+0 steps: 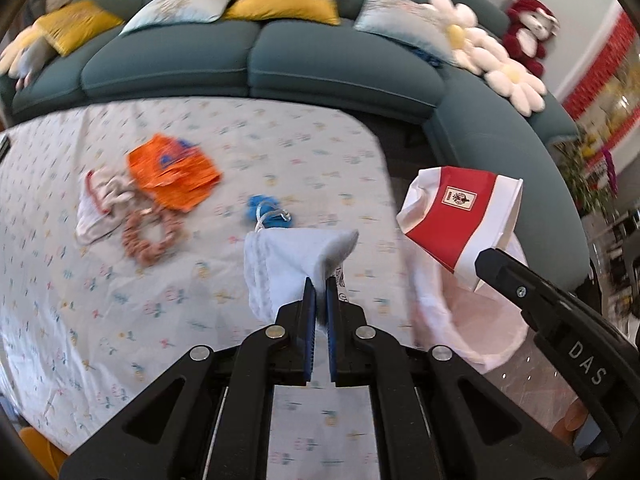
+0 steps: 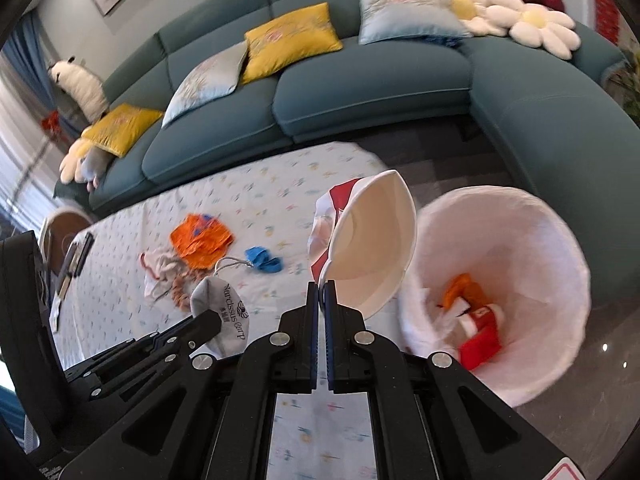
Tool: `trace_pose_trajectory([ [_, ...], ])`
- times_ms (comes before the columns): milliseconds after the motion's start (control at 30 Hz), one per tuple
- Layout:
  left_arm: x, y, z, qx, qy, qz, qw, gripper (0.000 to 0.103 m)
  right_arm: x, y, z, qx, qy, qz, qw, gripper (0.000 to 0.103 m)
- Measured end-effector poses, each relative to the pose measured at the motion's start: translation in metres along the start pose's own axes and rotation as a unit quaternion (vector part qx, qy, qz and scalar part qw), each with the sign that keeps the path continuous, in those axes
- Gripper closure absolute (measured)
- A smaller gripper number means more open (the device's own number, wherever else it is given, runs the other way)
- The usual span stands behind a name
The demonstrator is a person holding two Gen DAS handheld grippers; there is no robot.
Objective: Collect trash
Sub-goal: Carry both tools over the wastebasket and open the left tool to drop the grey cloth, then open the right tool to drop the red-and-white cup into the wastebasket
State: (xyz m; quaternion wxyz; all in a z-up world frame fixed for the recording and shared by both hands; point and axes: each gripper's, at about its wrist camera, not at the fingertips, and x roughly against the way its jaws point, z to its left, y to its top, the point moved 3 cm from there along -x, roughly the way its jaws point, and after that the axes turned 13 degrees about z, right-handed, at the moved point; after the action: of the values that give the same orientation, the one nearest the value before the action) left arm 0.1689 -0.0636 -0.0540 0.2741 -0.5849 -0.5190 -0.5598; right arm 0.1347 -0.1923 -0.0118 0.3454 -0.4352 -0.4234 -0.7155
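Both grippers clamped on trash, held above the table edge beside the lined bin.

The left gripper (image 1: 320, 284) pinches a grey-white face mask (image 1: 288, 264), whose lower part is hidden behind the jaws; the right gripper (image 2: 320, 292) is closed on the rim of a crushed red-and-white paper cup (image 2: 372, 240). Motion blur softens the tablecloth (image 1: 120, 320) pattern and the leftover litter: an orange wrapper (image 1: 172, 176), a blue scrap (image 1: 268, 210) and a tangled pale piece that is hard to identify. The white-lined bin (image 2: 560, 240) stands on the floor just beside the table's edge, its mouth unobstructed, red and orange trash already inside. A teal sofa (image 2: 360, 92) curves behind.
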Motion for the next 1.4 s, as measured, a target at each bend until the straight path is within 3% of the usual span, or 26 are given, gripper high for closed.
trace_pose_trajectory([
  [500, -0.003, -0.011, -0.127, -0.117, -0.002, -0.002, 0.9931, 0.098, 0.051, -0.022, -0.107, -0.076, -0.018, -0.039, 0.996, 0.1],
  [833, -0.02, -0.021, -0.173, -0.161, -0.003, 0.012, 0.9869, 0.098, 0.057, -0.034, -0.157, -0.113, -0.026, -0.043, 0.992, 0.1],
  [1167, -0.037, -0.018, -0.196, -0.177, -0.017, 0.025, 0.9837, 0.096, 0.048, -0.035, -0.177, -0.129, -0.026, -0.039, 0.991, 0.1],
  [1233, -0.037, -0.016, -0.198, -0.178, -0.022, 0.022, 0.9836, 0.093, 0.046, -0.034, -0.179, -0.129, -0.027, -0.037, 0.991, 0.1],
  [1367, -0.038, -0.012, -0.199, -0.174, -0.01, 0.013, 0.9846, 0.065, 0.041, -0.031, -0.182, -0.131, -0.025, -0.034, 0.99, 0.1],
  [1400, -0.038, -0.01, -0.199, -0.172, -0.008, 0.01, 0.9851, 0.064, 0.04, -0.03, -0.182, -0.13, -0.024, -0.034, 0.991, 0.1],
])
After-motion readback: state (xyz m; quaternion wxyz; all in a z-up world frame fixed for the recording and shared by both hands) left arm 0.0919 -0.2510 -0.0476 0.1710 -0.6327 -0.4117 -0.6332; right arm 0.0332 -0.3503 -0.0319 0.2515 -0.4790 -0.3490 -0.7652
